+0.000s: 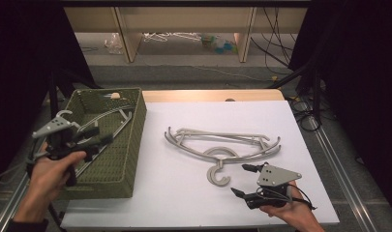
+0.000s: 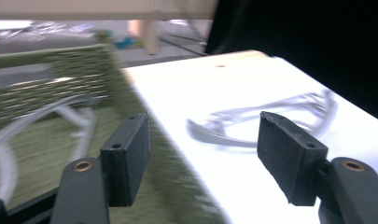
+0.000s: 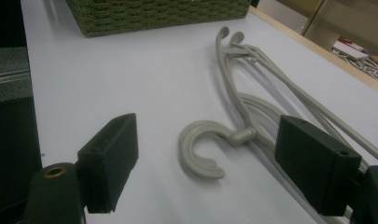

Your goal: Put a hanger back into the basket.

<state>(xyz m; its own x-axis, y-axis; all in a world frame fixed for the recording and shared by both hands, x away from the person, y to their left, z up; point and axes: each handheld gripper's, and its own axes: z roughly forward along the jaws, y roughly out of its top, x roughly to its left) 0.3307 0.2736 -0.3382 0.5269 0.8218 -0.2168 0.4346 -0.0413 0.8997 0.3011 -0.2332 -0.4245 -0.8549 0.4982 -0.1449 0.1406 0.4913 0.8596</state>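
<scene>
Hangers [image 1: 222, 142] lie crosswise mid-frame, hook toward the wide, empty right claw [image 1: 241, 180]; left claw [image 1: 94, 135], wide too, hovers over the basket [image 1: 135, 121].

A green basket [image 1: 120, 159] stands at the left of the white table [image 1: 184, 198], with a hanger [image 1: 117, 121] inside. The left gripper [image 1: 98, 135] is above the basket, jaws apart. Grey hangers [image 1: 222, 142] lie on the table; the right gripper [image 1: 243, 180] is open just beside their hooks.

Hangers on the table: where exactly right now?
High view: the hangers lie mid-table on the white sheet, right of the green basket, just beyond the right tool.
</scene>
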